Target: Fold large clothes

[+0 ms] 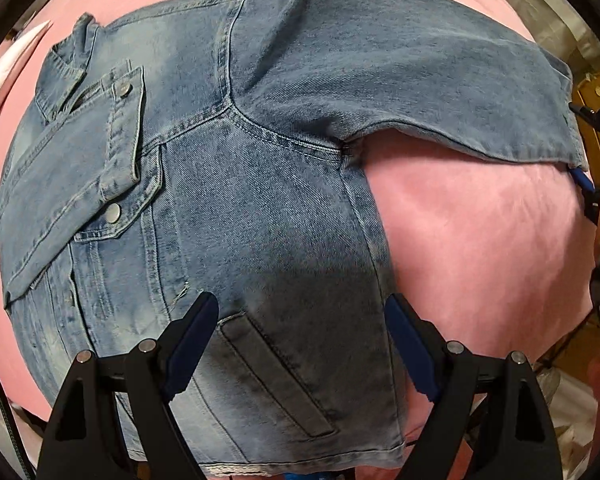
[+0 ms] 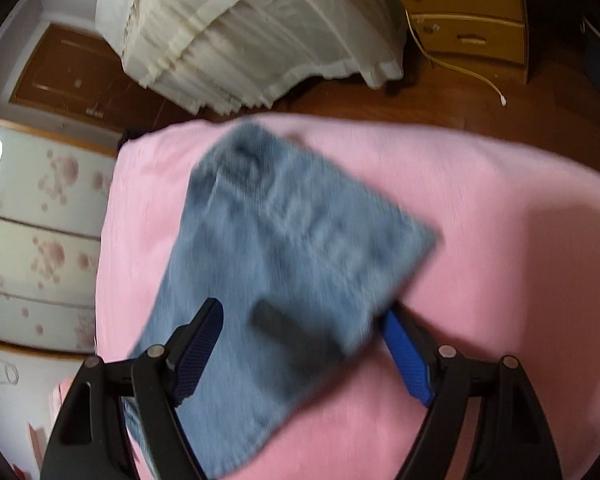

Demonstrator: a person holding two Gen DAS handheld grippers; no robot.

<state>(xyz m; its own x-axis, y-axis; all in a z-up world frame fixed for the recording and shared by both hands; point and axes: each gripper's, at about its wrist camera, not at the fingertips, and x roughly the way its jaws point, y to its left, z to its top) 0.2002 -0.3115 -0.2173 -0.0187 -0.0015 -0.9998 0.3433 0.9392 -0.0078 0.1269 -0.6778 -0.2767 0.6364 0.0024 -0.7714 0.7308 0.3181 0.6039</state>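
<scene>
— Fingers first: the left gripper [image 1: 300, 344] spreads wide over the denim jacket [image 1: 228, 184], gripping nothing; the right gripper [image 2: 300, 344] is wide too, denim blurred beneath.

— Where's the jacket?

— Flat on the pink bed [image 1: 480, 248], one sleeve [image 1: 420, 92] outstretched. Pinch its cuff, fold inward over the jacket's body. One jacket, two grippers.

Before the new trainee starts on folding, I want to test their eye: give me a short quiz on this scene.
1. True or false: the denim jacket lies on a pink cover.
2. The left tongs are: A) open above the jacket, B) shut on a sleeve.
3. What furniture stands behind the bed in the right wrist view?

Key: 1 true; 2 A; 3 a wooden chest of drawers.
</scene>
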